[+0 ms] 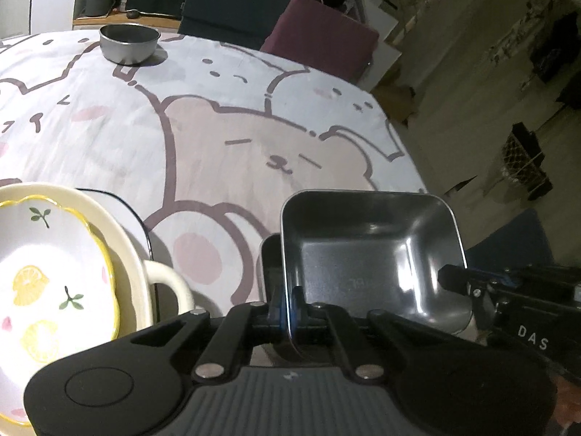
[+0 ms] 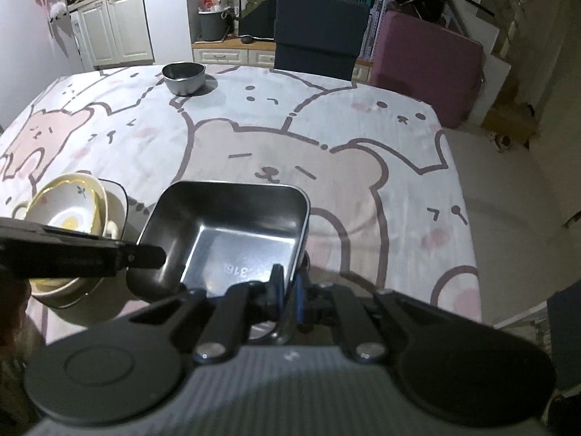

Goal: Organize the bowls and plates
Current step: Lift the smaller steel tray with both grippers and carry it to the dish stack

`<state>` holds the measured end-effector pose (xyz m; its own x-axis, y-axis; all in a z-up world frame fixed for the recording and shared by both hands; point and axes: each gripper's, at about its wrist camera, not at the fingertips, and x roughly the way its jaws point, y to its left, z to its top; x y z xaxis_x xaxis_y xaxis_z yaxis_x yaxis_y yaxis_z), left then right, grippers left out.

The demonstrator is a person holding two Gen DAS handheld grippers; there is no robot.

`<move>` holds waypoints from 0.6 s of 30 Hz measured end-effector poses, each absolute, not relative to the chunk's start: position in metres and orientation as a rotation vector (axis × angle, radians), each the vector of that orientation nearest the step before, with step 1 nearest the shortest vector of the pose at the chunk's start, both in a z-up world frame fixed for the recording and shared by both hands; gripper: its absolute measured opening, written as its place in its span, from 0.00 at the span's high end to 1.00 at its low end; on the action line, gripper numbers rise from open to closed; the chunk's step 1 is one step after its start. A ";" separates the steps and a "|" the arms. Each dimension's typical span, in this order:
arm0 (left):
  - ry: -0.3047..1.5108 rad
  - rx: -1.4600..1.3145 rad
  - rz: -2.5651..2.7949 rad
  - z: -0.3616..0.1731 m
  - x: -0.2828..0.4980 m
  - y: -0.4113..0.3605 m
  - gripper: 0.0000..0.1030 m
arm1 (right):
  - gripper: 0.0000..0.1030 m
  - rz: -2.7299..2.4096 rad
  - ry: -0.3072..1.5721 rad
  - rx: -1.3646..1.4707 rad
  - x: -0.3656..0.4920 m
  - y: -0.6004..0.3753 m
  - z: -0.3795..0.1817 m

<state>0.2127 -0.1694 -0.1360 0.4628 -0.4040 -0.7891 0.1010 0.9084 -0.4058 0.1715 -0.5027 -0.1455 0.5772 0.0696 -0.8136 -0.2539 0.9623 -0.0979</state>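
A square steel dish [image 1: 366, 250] [image 2: 232, 225] hangs low over the table's near edge, held from both sides. My left gripper [image 1: 289, 301] is shut on its left wall, and in the right wrist view it [image 2: 149, 256] reaches in from the left. My right gripper [image 2: 288, 285] is shut on the dish's right wall; in the left wrist view its tip [image 1: 452, 279] sits at the right rim. A dark rounded shape [image 2: 145, 285] shows under the dish; I cannot tell what it is. A round steel bowl [image 1: 129, 43] [image 2: 183, 78] stands at the far side.
Near left is a stack: a lemon-print plate [image 1: 54, 272] [image 2: 69, 200] in a cream handled dish [image 1: 127, 239], on a dark-rimmed plate [image 1: 139, 214]. The bear-print cloth [image 1: 236, 152] covers the table. A dark blue chair [image 2: 319, 32] and a maroon chair [image 2: 428, 61] stand behind.
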 end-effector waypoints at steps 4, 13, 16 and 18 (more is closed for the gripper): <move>1.065 -0.299 -0.311 -0.143 0.213 -0.172 0.98 | 0.92 0.184 0.953 -0.222 0.171 -0.498 -0.154; 1.060 -0.231 -0.301 -0.146 0.215 -0.180 0.97 | 0.92 0.170 0.989 -0.243 0.174 -0.498 -0.164; 1.047 -0.207 -0.297 -0.145 0.213 -0.182 0.97 | 0.92 0.175 0.995 -0.246 0.174 -0.497 -0.166; 1.032 -0.181 -0.295 -0.142 0.212 -0.184 0.97 | 0.92 0.177 1.000 -0.250 0.174 -0.496 -0.167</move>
